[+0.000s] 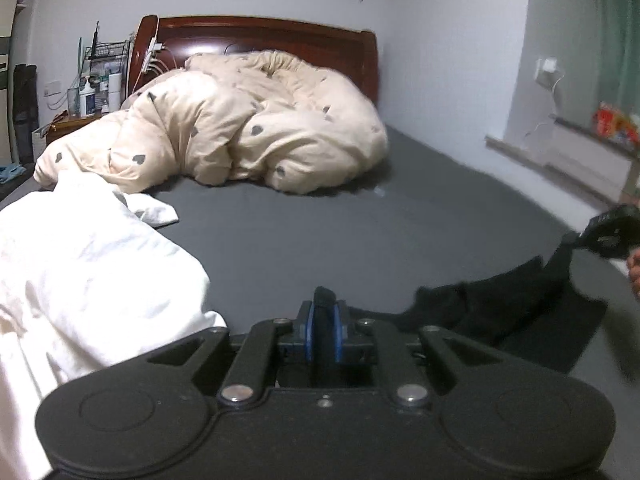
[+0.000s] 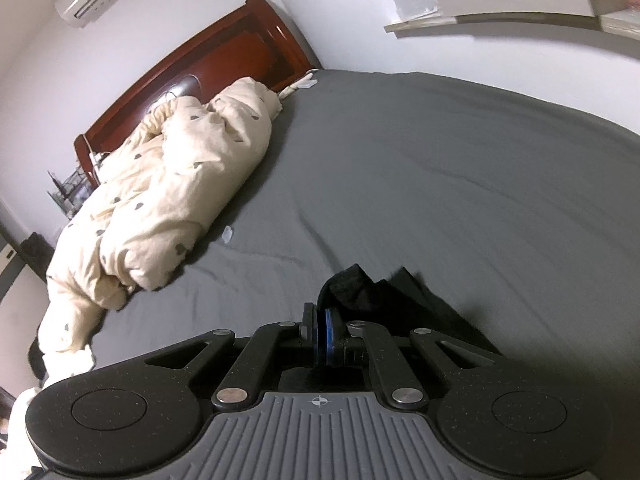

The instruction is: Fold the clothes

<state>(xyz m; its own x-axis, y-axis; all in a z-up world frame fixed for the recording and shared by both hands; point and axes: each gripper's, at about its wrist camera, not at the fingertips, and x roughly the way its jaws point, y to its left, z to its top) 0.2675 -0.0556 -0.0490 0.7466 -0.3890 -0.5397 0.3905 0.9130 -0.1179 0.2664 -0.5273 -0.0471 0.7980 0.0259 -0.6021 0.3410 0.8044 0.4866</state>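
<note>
A black garment (image 1: 504,312) lies on the grey bed sheet (image 1: 320,232), stretched between my two grippers. My left gripper (image 1: 324,320) is shut on one edge of it, black cloth sticking up between the blue pads. My right gripper (image 2: 326,332) is shut on another edge of the black garment (image 2: 384,296), lifted a little off the sheet (image 2: 440,180). The right gripper also shows at the right edge of the left wrist view (image 1: 612,236), pulling the cloth up.
A rumpled cream duvet (image 1: 240,120) with dark hearts fills the head of the bed by the wooden headboard (image 1: 260,36). White cloth (image 1: 80,272) lies at the left. A nightstand with bottles (image 1: 92,96) stands beyond. A window ledge (image 1: 560,148) runs on the right.
</note>
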